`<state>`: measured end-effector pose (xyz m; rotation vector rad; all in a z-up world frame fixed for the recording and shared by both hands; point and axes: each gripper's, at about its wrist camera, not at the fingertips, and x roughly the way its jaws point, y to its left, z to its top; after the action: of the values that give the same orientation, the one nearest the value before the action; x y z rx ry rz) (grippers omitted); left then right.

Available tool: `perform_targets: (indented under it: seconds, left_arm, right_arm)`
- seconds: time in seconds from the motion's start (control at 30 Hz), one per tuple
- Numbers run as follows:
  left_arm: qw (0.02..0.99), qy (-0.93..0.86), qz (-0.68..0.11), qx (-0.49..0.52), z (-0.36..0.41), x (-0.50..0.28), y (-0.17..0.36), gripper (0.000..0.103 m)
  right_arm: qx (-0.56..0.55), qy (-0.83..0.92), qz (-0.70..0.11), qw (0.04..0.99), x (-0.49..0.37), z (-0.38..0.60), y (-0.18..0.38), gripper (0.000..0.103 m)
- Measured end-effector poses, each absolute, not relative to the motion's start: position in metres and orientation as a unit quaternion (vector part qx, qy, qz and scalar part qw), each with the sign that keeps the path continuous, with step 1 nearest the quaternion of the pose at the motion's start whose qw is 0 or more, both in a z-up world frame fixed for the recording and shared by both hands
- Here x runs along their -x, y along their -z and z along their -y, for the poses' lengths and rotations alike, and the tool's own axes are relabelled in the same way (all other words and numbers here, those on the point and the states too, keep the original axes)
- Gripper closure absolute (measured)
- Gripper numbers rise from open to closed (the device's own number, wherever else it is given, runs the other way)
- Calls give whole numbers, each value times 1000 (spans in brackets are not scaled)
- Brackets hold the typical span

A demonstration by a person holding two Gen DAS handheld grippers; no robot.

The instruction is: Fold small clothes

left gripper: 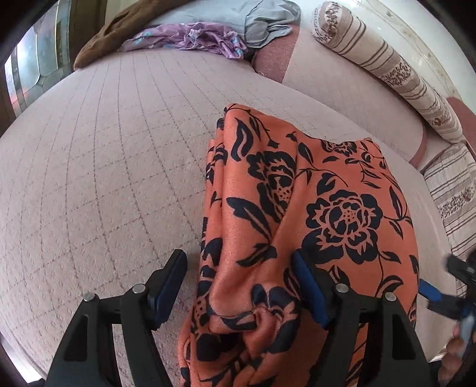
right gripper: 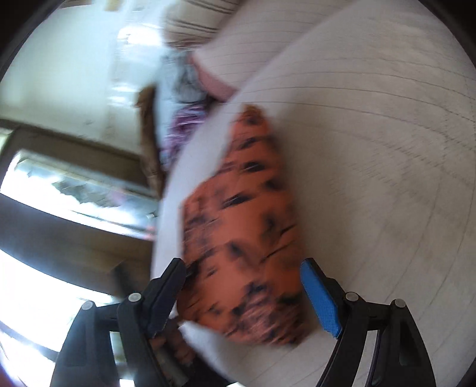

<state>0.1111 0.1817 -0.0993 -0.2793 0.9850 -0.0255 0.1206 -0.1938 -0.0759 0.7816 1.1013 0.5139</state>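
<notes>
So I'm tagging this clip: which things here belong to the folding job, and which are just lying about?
In the job:
orange floral garment
left gripper, open
right gripper, open
quilted bed cover as work surface

Lying about:
purple cloth
grey-blue garment
brown cloth
striped bolster

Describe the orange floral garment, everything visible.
The orange floral garment is soft, slightly fuzzy-looking cloth printed with black flowers and leaves. It lies bunched and loosely folded in a long heap on the pale quilted bed cover, creased near the camera. The left gripper has its jaws open around the near end; the right-wrist view is blurred.
</notes>
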Motion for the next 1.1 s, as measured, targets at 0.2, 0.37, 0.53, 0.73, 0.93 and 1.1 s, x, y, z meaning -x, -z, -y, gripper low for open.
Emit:
perform_targets:
  seconds: [0.2,0.37,0.53,0.73,0.93,1.1]
  left_arm:
    - [880,22,-457,128,-182,-109,102,26]
    - [882,28,-450,136,-193,-93,101,26]
    - [909,50,-386,148,-196,-66,60,30]
    - [879,46,-453,139,-192,-84,104,26]
    - [879,46,-456,133,-194,-88,102,26]
    - [879,49,-455,134,-197,-88,100,26]
  right_arm:
    - [-297,-251,-555,736,-147,150,105,43]
    - [-131,-214,-529,811,-128,110,64,62]
    - [-166,-203,-550,793,-137,124,83,56]
    - [-219,-221,-568,762,-140,146,86,35]
    - [-329,-220,-527,752,-171,173,81,34]
    - [-338,-205,-554,732,-211,156,102,55]
